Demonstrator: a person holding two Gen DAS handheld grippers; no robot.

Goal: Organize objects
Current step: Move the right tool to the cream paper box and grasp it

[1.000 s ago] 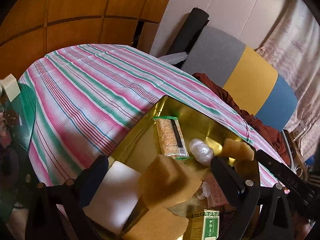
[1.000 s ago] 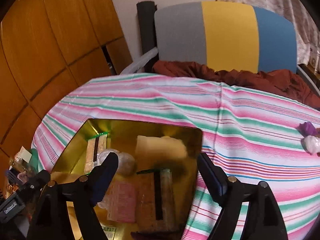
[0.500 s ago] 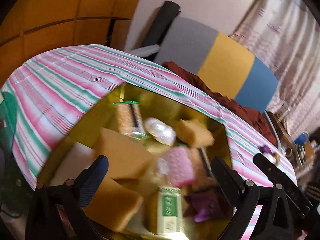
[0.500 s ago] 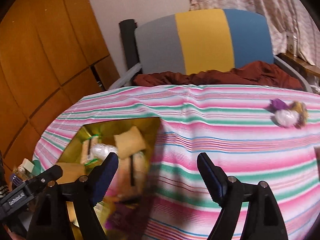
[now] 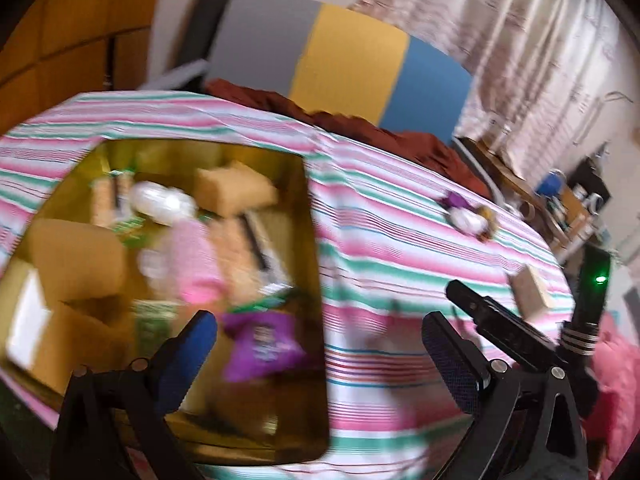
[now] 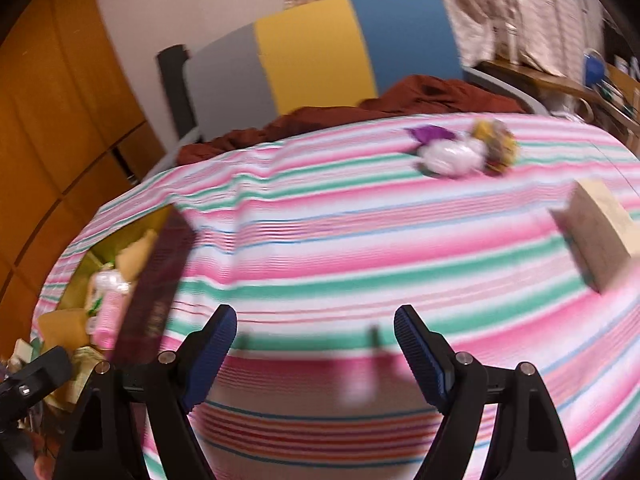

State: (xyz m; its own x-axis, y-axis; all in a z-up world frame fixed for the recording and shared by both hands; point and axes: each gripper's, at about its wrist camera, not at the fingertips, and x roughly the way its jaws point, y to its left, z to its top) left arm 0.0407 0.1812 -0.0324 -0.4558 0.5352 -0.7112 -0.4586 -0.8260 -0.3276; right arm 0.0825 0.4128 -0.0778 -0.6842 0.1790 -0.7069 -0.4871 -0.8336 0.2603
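Presently the gold tin [image 5: 308,264] sits on the left part of the counter [image 5: 400,240], which is covered with a pink, green and white striped cloth. Inside the tin lie tan sponges [image 5: 236,188], a pink packet [image 5: 196,256], a clear-wrapped white item [image 5: 160,200], wrapped cracker bars [image 5: 248,248], a green box [image 5: 154,320] and a purple packet [image 5: 260,340]; blur prevents finer identification. Well apart from the tin, toward the far right of the counter, a small cluster [image 6: 460,152] of purple, white and yellow-brown wrapped pieces lies together, touching. A beige box [image 6: 600,232] rests nearer the right edge, apart from the cluster. The left claw [image 5: 320,356] is spread wide and empty, hanging over the tin's right rim. The right claw [image 6: 316,352] is likewise wide and empty, over bare striped cloth between tin and beige box. Behind the counter stands a chair [image 6: 320,48] with a grey, yellow and blue back, with a rust-brown cloth [image 6: 360,112] bunched on its seat. Both views are motion-blurred.
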